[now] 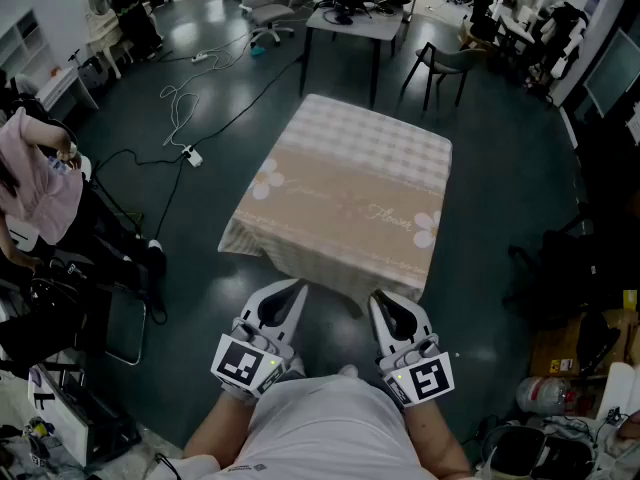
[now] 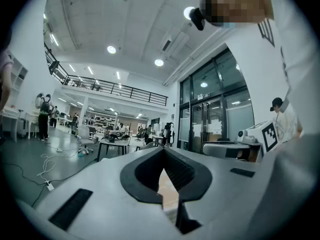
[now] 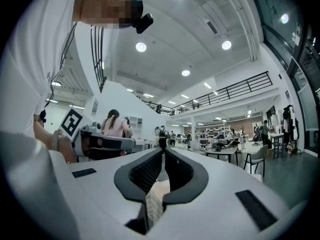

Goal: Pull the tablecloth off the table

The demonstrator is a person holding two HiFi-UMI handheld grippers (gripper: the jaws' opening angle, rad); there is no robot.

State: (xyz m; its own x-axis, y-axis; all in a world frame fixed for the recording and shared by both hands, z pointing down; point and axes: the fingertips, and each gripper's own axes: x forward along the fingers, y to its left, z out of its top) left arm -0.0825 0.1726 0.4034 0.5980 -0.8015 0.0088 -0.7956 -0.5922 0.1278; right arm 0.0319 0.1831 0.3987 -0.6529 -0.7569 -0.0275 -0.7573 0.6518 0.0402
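Left gripper (image 1: 296, 288): fingers pressed together, pinching the tablecloth's (image 1: 350, 193) near hem.
Right gripper (image 1: 383, 300): fingers pinching the same hem, near the left gripper.
Tablecloth: beige, checked, flower print; draped over the small bench, which it hides; near edge hangs toward the grippers.
Floor (image 1: 500, 198): white cable (image 1: 180, 103) on the left.
Far: grey desk (image 1: 355, 20), dark chair (image 1: 445, 63).

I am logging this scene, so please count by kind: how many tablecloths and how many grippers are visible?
tablecloth: 1
grippers: 2, the left gripper and the right gripper, each shut on the near hanging edge of the tablecloth
total: 3
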